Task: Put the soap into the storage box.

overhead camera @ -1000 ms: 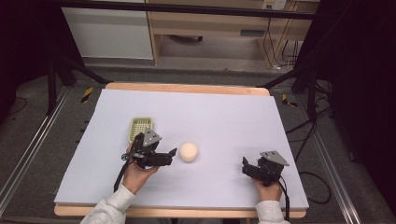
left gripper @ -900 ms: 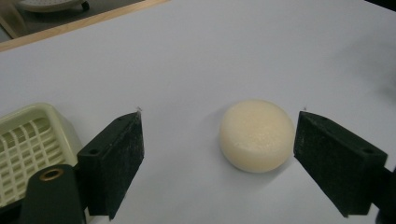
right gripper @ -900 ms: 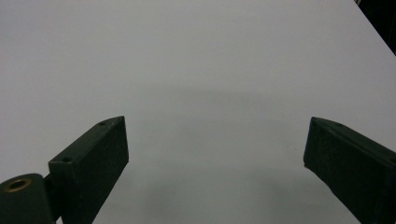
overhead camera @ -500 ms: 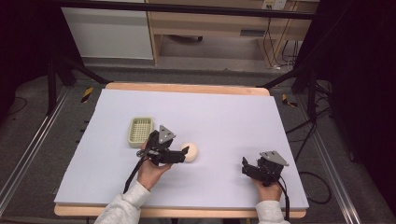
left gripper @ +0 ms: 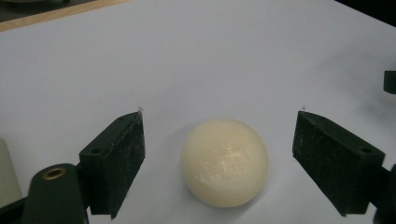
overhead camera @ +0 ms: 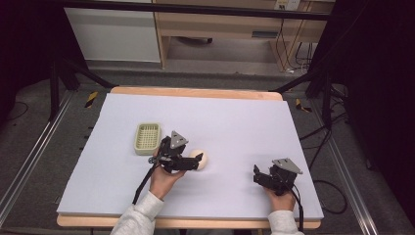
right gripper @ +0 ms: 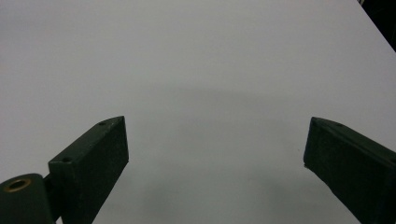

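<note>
Two grippers sit low over the white-covered desk (overhead camera: pixel 235 117), each held in a hand coming in from the near edge. The right gripper (overhead camera: pixel 258 175) is nearest, close to the front right part of the desk; in the right gripper view its jaws stand wide apart with nothing but bare white surface between them. A little farther in and to the left, the left gripper (overhead camera: pixel 195 161) points to the right at a pale cream ball (overhead camera: pixel 199 159). In the left gripper view the ball (left gripper: pixel 224 161) rests on the desk between the two spread jaws, with a clear gap on either side, so neither jaw touches it. Beyond the left hand (overhead camera: pixel 164 178), just behind and to the left of that gripper, lies a small pale green basket (overhead camera: pixel 148 137) with a gridded floor. The far edge of the desk shows a strip of bare wood.
</note>
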{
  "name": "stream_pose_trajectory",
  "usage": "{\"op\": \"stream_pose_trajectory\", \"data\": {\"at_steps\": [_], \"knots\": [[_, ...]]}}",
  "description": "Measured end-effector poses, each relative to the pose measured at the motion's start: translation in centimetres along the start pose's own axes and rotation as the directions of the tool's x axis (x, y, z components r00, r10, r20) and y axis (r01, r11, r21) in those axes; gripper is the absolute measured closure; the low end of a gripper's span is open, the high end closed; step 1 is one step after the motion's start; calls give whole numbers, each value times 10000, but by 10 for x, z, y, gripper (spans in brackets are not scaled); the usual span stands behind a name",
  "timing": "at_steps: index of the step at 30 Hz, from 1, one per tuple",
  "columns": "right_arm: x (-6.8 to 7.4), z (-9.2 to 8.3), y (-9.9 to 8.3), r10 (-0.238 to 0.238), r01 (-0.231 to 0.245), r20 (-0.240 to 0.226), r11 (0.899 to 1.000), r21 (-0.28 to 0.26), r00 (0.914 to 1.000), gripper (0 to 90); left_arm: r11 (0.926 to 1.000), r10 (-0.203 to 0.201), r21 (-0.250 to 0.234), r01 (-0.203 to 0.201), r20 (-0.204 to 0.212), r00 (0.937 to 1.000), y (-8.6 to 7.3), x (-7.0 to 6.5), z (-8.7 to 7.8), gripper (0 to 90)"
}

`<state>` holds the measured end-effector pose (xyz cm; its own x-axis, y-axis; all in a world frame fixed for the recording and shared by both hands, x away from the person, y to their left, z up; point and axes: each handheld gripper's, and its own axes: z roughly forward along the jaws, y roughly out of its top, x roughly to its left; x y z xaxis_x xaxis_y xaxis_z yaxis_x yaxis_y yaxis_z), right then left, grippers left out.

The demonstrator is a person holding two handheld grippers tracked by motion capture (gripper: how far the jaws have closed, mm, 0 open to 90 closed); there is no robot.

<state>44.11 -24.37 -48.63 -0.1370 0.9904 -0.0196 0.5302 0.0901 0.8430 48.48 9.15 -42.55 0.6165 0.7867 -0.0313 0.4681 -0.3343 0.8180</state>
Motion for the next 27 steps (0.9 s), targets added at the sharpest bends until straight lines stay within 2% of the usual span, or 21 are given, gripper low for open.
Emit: {"op": "stream_pose_trajectory", "data": {"at_steps": [10, 16, 18, 21, 27], "knots": [[0, 0, 0, 29, -29, -35, 10000, 50, 10000, 69, 9991, 32, 411, -28, -89, 10000, -1, 0, 11, 164], [1, 0, 0, 41, -41, -48, 10000, 47, 10000, 67, 9981, 51, 609, -49, -36, 10000, -3, -4, 18, 139], [0, 0, 0, 36, -36, -38, 10000, 48, 10000, 67, 9971, 250, 726, -247, -32, 9997, -5, -7, 21, 136], [1, 0, 0, 24, -24, -7, 10000, -13, 10000, 67, 9964, 298, 800, -294, -32, 9996, -6, -10, 24, 126], [0, 0, 0, 33, -33, -48, 10000, 59, 10000, 67, 9955, 244, 921, -241, -21, 9997, -9, -10, 30, 118]]}}
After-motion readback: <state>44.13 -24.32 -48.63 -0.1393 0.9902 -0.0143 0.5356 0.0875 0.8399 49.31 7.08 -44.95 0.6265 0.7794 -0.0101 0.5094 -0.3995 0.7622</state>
